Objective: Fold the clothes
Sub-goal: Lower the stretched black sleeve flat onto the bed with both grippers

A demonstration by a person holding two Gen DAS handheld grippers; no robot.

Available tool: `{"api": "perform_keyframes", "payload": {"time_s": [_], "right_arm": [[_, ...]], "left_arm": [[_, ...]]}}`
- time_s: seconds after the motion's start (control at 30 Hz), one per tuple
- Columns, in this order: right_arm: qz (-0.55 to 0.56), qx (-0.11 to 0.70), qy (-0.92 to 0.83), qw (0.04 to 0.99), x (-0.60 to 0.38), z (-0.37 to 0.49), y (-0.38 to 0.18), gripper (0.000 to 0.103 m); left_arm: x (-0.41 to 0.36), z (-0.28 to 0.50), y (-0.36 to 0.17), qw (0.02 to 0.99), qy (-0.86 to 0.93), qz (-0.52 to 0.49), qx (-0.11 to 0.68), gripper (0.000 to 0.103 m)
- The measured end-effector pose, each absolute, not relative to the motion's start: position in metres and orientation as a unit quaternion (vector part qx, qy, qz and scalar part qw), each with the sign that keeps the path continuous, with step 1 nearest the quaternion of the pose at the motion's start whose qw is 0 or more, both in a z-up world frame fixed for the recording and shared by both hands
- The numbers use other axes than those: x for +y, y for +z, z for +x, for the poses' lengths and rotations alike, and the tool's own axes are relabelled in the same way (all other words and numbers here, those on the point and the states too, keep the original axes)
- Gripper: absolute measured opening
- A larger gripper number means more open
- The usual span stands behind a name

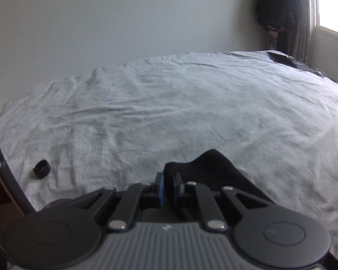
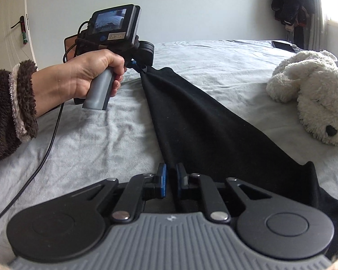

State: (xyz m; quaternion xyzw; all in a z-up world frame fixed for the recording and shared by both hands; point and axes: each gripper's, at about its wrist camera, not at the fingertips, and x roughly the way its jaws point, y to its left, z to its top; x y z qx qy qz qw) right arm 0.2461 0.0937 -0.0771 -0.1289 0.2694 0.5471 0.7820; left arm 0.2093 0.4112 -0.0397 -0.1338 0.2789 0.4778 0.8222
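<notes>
A black garment (image 2: 202, 123) lies stretched in a long band across the grey bed sheet (image 2: 90, 139). In the right wrist view its near edge passes between the blue pads of my right gripper (image 2: 171, 173), which is shut on it. At the far end my left gripper (image 2: 143, 68), held by a hand (image 2: 90, 74) in a brown fleece sleeve, pinches a corner of the cloth. The left wrist view shows the same pinch: my left gripper (image 1: 167, 180) is shut on a bunched fold of the black garment (image 1: 214, 168), which trails off to the right.
A white plush dog (image 2: 311, 94) lies on the bed right of the garment. A small black rolled band (image 1: 41, 168) sits near the left bed edge. A dark flat device (image 1: 281, 59) rests at the far corner. A cable (image 2: 45, 153) runs over the sheet. Dark clothes (image 1: 275, 6) hang by the window.
</notes>
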Motion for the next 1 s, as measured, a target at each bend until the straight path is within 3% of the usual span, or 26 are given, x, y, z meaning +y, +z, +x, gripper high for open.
{"api": "perform_keyframes", "payload": {"time_s": [0.03, 0.1, 0.13, 0.17, 0.33, 0.43, 0.5, 0.57, 0.83, 1.0], "right_arm": [[-0.129, 0.268, 0.548, 0.782, 0.094, 0.245, -0.076, 0.02], [-0.115, 0.264, 0.552, 0.782, 0.091, 0.247, -0.073, 0.026], [-0.102, 0.261, 0.549, 0.787, 0.087, 0.25, -0.07, 0.031], [-0.087, 0.258, 0.544, 0.794, 0.082, 0.253, -0.067, 0.036], [-0.034, 0.252, 0.491, 0.833, 0.063, 0.27, -0.059, 0.038], [-0.049, 0.265, 0.426, 0.864, 0.054, 0.279, -0.054, 0.038], [-0.063, 0.269, 0.392, 0.877, 0.048, 0.282, -0.052, 0.038], [-0.07, 0.274, 0.373, 0.884, 0.04, 0.286, -0.052, 0.038], [-0.068, 0.283, 0.389, 0.874, 0.035, 0.289, -0.055, 0.038], [-0.07, 0.295, 0.388, 0.871, 0.041, 0.292, -0.062, 0.038]], "left_arm": [[0.408, 0.207, -0.038, 0.824, 0.478, -0.134, 0.273, 0.013], [0.4, 0.204, -0.033, 0.833, 0.473, -0.124, 0.26, 0.029], [0.396, 0.205, -0.03, 0.838, 0.467, -0.115, 0.257, 0.043], [0.392, 0.205, -0.027, 0.843, 0.461, -0.111, 0.255, 0.049], [0.384, 0.208, -0.014, 0.861, 0.429, -0.125, 0.245, 0.049], [0.373, 0.212, -0.01, 0.875, 0.393, -0.131, 0.251, 0.048], [0.365, 0.215, -0.011, 0.883, 0.362, -0.138, 0.265, 0.043], [0.353, 0.214, -0.014, 0.889, 0.328, -0.149, 0.282, 0.021], [0.289, 0.194, -0.047, 0.905, 0.202, -0.201, 0.317, 0.013], [0.271, 0.188, -0.055, 0.903, 0.254, -0.073, 0.339, 0.006]]}}
